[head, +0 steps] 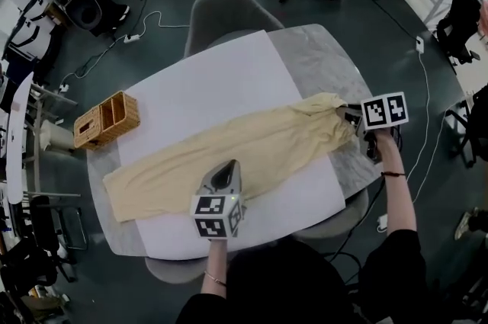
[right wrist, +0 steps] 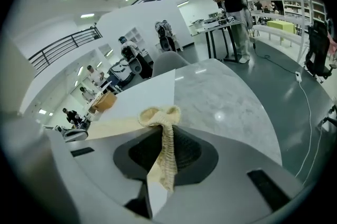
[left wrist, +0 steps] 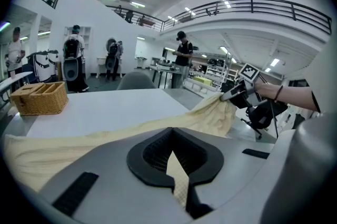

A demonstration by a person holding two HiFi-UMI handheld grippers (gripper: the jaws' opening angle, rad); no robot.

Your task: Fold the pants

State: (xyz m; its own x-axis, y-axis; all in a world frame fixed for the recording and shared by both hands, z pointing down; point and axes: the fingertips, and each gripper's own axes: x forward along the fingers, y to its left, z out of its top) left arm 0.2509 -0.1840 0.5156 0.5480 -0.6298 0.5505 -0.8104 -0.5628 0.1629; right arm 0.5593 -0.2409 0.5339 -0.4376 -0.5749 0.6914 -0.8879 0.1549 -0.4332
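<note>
White sheet (head: 206,86) carries the yellow pants (head: 252,143), cuffs toward the wicker basket (head: 107,119). Left gripper (head: 223,170) pinches a leg edge. Farthest from the basket, right gripper (head: 348,117) clamps the waistband, probably to fold the pants over.

Both grippers are being held out in front, one per hand. The left gripper (head: 224,171) is being kept close to the body, pointing forward and tipped down a bit, with its marker cube nearest the chest. Its jaws are being squeezed together on a fold of the pants (head: 252,143). The left forearm (head: 216,273) is being kept tucked in, running pretty much straight ahead. The right gripper (head: 351,117) is being held further out to the right and aimed leftward and down, jaws being clamped on a bunched edge of the pants. The right hand (head: 379,143) is being wrapped round the handle under its cube, and the right forearm (head: 400,197) is being stretched well out.
</note>
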